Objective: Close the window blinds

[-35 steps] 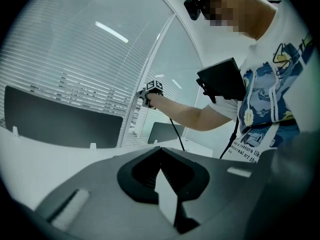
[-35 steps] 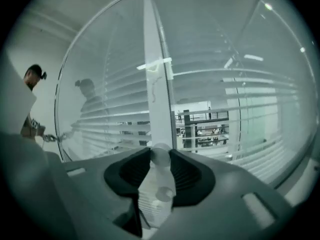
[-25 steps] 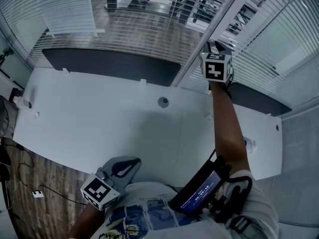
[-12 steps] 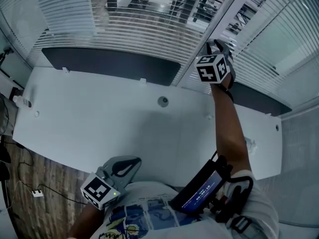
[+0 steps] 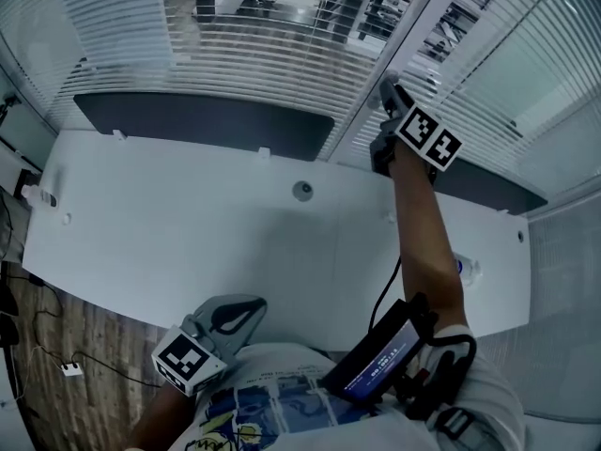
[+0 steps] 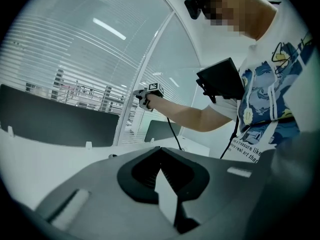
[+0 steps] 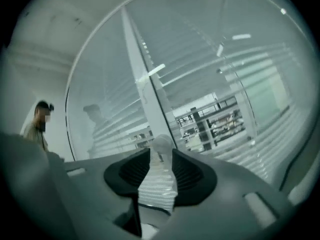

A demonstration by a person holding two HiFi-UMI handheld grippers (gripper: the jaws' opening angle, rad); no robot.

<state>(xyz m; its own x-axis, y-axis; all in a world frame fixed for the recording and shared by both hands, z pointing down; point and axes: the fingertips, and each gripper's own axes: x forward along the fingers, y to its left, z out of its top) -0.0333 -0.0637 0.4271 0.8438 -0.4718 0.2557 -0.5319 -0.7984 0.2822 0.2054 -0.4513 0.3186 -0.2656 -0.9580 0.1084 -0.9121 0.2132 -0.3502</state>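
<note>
right gripper has tilted, jaws opening around the blind wand.

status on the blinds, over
Left claw shut, empty, over the desk edge. Right claw up at the window post, opening, clear wand between its jaws. Blinds not yet closed, room visible through slats. Nothing in the way.

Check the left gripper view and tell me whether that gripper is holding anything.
No, the left gripper has its jaws together, with nothing between them.
</note>
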